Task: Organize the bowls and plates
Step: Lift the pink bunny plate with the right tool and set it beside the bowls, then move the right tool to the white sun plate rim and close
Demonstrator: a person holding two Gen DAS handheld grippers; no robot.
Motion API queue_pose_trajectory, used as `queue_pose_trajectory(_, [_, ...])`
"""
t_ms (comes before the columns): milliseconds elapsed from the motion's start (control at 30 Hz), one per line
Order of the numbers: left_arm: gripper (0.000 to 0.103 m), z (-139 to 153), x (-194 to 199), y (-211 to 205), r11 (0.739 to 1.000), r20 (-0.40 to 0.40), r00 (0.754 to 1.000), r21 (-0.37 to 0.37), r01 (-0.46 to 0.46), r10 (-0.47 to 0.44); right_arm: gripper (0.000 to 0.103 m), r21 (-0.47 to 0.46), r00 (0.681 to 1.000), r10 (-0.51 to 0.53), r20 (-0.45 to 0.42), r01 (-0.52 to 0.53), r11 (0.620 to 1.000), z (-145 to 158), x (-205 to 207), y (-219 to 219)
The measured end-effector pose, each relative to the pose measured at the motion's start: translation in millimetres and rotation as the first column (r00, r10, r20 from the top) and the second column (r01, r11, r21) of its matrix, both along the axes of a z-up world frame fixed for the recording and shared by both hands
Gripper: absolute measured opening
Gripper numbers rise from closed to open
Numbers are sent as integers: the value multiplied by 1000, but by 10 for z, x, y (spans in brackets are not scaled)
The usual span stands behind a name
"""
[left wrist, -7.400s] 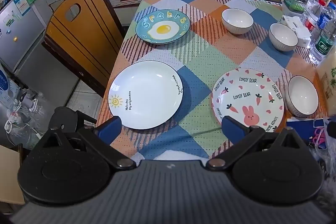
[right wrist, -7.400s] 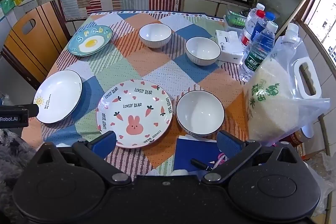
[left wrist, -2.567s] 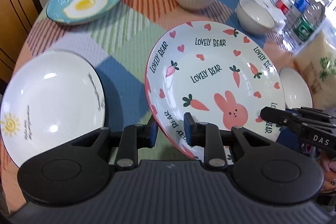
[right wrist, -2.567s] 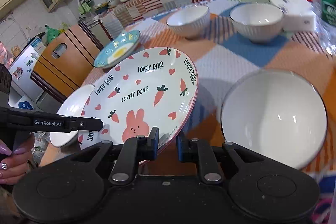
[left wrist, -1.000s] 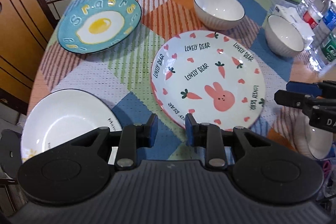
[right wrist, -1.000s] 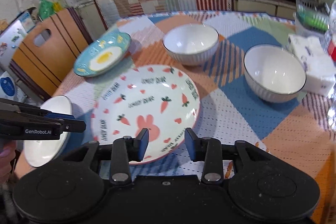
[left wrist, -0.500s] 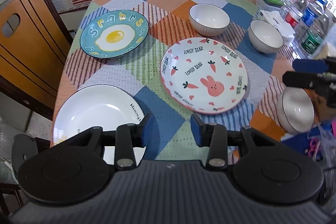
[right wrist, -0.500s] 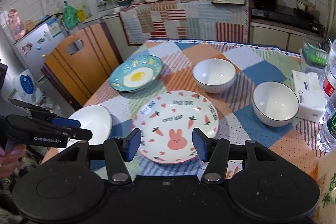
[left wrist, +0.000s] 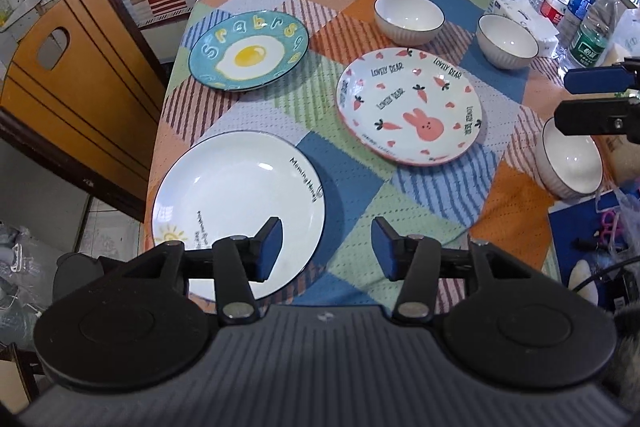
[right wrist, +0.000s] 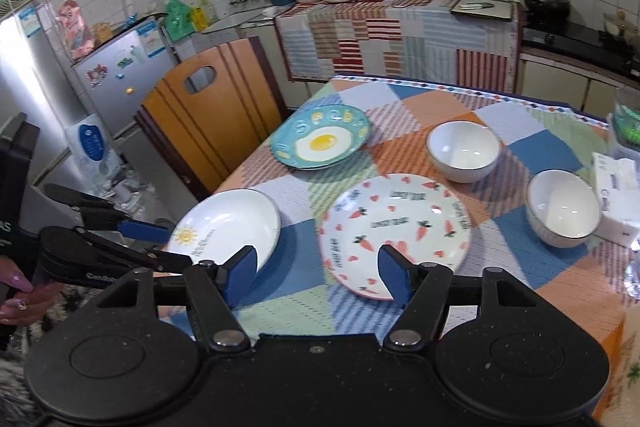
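Observation:
The pink bunny plate (left wrist: 408,107) lies flat in the middle of the table, also in the right wrist view (right wrist: 396,227). A white sun plate (left wrist: 236,203) lies at the near left, a blue egg plate (left wrist: 248,51) at the far left. Two white bowls (left wrist: 408,17) (left wrist: 508,41) stand at the back and a third bowl (left wrist: 570,163) at the near right. My left gripper (left wrist: 326,247) is open and empty above the table's near edge, beside the white plate. My right gripper (right wrist: 316,273) is open and empty, held back from the bunny plate.
A patchwork cloth (left wrist: 360,195) covers the table. Water bottles (left wrist: 592,27) and a tissue box (left wrist: 528,23) stand at the far right. A wooden chair (left wrist: 72,75) stands off the table's left side. A blue notebook (left wrist: 576,227) lies at the near right corner.
Both grippers have let go of the bunny plate, which now rests in the table's middle. Both have opened wider and pulled back and up from it.

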State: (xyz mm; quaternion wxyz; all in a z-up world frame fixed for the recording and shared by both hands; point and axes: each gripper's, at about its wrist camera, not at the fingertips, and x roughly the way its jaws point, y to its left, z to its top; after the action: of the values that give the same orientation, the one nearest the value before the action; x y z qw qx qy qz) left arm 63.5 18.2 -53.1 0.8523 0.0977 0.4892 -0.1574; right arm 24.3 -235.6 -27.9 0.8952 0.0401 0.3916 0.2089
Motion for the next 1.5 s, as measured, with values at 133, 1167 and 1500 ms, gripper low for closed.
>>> queue_pose_trajectory(133, [55,-14,-53,110,1000,-17,1000,7,8,-8,75,25,999,46,1,-46,999,-11,-25,124])
queue_pose_trajectory(1167, [84,-908,902,1361,999,-118,993,-44,-13,8,85,-81,948,317,30,-314,946,-1095,565,1294])
queue_pose_trajectory(1500, [68,-1200,1059,1422,998,-203,979,-57,-20,8,78,7,963,254,-91,-254,967,-1517,796,1336])
